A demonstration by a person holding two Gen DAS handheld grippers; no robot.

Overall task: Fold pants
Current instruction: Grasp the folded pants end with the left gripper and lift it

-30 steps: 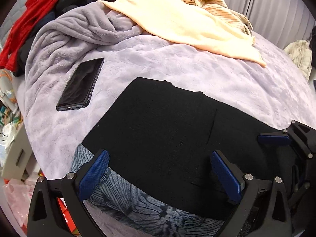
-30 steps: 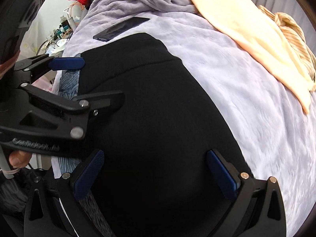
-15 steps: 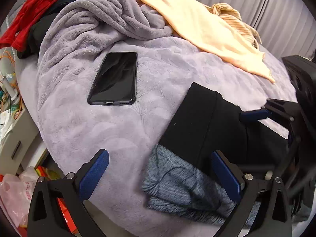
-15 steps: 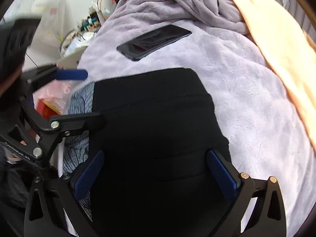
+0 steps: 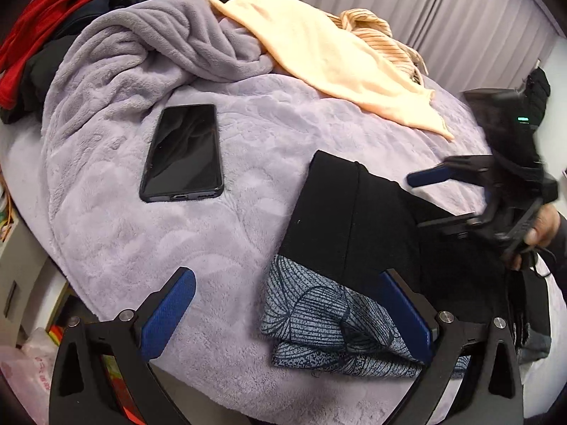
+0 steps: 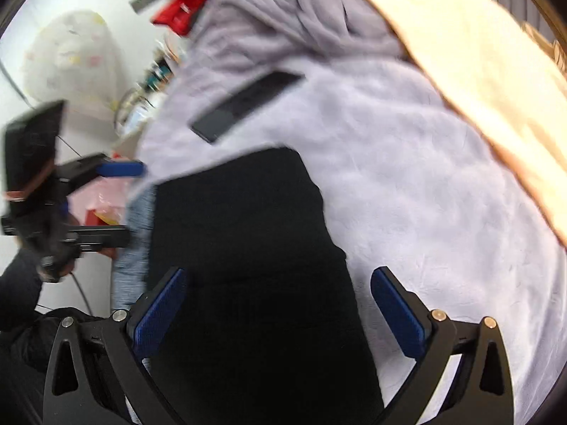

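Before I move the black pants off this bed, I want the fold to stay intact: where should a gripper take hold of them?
Grip the black pants at the thick folded edge nearest the phone, probably coming in low across the bare blanket on that side. The layers stack squarely there, and the left gripper, fingers wide apart, already faces it. Avoid the patterned garment underneath.

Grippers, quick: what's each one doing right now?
Left hand-held gripper: open, holding nothing.
Right hand-held gripper: open, over the black pants, holding nothing.

Matt black cloth pants [image 5: 354,219], fuzzy lilac fleece blanket [image 5: 248,134], glossy phone [image 5: 184,148]
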